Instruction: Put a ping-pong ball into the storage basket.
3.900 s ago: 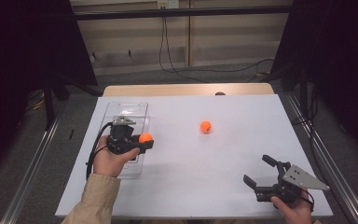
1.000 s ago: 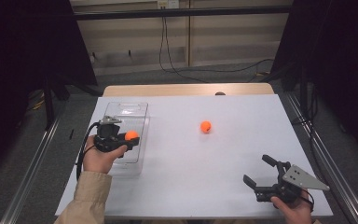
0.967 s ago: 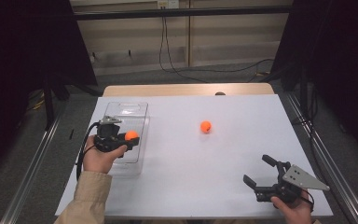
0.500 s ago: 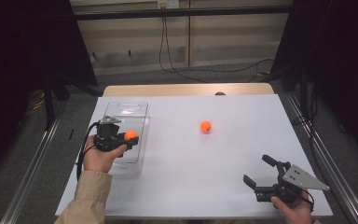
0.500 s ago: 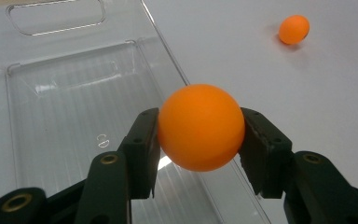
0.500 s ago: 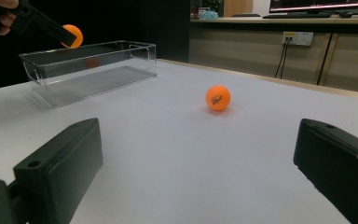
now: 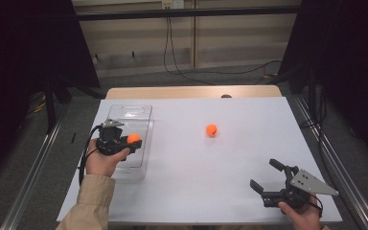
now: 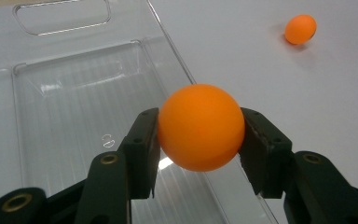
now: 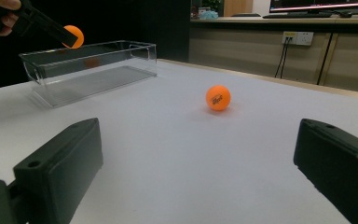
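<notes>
The orange ball (image 8: 199,127), smooth and matte, sits pinched between the black jaws of the left gripper (image 8: 200,140), in the middle of the left gripper view, above the right wall of the clear plastic bin (image 8: 74,107). The step looks like carrying it in for a drop; next the jaws need to shift left over the ribbed bin floor and part. At the lower right of the high view, the right gripper (image 7: 268,175) rests spread and empty. Farther off, a second ball (image 7: 212,129) lies on the white table (image 7: 249,120).

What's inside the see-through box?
The clear box looks empty: the left claw's view shows bare ribbed floor through it. The left claw holds an orange ball above its rim. The ball and claw hide a small patch of floor.
</notes>
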### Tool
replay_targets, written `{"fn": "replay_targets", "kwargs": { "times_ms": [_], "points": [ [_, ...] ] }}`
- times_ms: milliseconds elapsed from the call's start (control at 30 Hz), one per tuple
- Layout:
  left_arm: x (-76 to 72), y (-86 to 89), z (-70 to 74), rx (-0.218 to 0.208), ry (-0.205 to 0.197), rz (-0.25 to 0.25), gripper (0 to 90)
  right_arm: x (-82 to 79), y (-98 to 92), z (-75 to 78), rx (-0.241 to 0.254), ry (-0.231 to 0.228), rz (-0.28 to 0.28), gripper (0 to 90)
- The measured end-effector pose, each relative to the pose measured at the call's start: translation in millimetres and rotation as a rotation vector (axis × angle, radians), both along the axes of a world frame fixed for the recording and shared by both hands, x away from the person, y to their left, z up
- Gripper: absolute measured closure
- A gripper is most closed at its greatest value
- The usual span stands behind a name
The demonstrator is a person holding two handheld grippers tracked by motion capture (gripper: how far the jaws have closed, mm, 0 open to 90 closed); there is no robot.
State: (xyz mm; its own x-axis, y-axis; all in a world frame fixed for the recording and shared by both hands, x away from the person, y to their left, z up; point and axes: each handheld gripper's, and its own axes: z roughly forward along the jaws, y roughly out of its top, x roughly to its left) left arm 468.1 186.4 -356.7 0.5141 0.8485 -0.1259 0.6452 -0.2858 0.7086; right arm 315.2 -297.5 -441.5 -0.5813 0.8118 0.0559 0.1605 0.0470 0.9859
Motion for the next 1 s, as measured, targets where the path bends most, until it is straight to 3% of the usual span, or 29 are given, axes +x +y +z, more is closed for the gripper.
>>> {"fn": "replay_targets", "kwargs": {
  "times_ms": [833,1000],
  "points": [
    [4.9,6.1,-10.7,0.019,-0.009,0.039,50.9,0.2,-0.6,0.4,0.009,0.002,-0.005,0.7],
    [6.1,7.2,-11.4,0.041,-0.005,0.038,50.9,0.2,-0.9,0.5,0.006,0.000,-0.004,0.7]
  ]
}}
